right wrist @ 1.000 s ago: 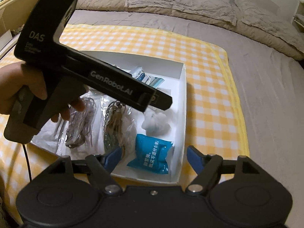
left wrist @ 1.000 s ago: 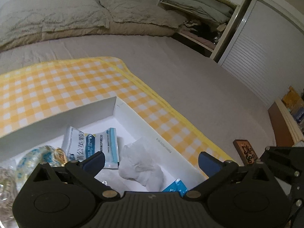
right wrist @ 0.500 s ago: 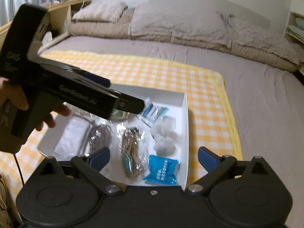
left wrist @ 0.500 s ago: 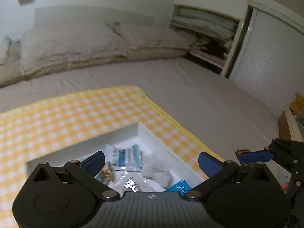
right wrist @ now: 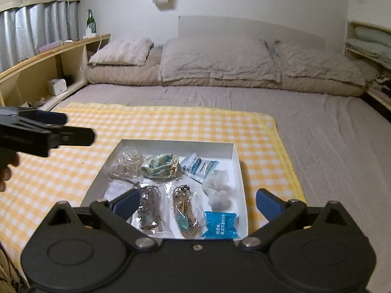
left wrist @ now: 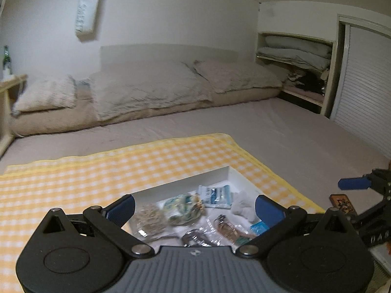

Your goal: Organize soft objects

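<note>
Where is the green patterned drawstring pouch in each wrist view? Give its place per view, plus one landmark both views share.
Left wrist view: the green patterned pouch lies low in the centre, in the white box, just above the left gripper.
Right wrist view: the pouch sits in the box's far half, left of centre.
Shared landmark: the blue-and-white sachet, immediately right of the pouch.

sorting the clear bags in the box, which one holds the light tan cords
The far-left clear bag, beside the green pouch; the two nearer bags hold darker brown cords.
</note>
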Tool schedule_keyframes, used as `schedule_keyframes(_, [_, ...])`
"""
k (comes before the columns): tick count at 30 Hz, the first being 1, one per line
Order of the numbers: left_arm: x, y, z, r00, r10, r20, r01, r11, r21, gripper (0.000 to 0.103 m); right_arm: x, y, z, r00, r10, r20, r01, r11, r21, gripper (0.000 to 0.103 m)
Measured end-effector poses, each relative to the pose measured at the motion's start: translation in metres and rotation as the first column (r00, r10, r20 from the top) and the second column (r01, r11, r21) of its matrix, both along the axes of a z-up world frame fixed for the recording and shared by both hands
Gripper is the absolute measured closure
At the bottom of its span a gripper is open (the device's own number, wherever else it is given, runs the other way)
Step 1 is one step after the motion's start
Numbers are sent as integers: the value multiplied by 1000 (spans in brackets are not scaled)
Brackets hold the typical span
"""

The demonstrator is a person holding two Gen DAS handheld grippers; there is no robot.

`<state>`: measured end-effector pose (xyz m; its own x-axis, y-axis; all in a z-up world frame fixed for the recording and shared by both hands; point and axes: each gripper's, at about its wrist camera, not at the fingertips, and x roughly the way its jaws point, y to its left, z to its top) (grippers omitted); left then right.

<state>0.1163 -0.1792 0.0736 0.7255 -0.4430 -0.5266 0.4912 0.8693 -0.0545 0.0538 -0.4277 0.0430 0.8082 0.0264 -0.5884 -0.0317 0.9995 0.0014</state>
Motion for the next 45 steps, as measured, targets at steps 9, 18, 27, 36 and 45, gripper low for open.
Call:
schedule_keyframes(9, [-54, 27, 2, 998, 41, 45, -41, 999, 12, 0, -34, 16, 6, 996, -26, 81, 24, 999, 31, 0])
schedule_keyframes(18, [-79, 43, -15, 990, 136, 44, -136, 991, -2, 0, -58, 31, 2, 991, -57, 118, 54, 998, 35, 0])
schedule_keyframes(27, [-92, 49, -25, 983, 171, 60, -172, 985, 16, 0, -72, 42, -4, 987, -67, 143, 64, 998, 20, 0])
schedule_keyframes(36, [-98, 51, -33, 983, 180, 41, -181, 983, 26, 0, -79, 53, -6, 985, -69, 157, 69, 998, 3, 0])
schedule_keyframes(45, [-100, 51, -33, 983, 179, 43, -180, 983, 24, 0, -80, 55, -9, 987, -61, 149, 64, 998, -15, 0])
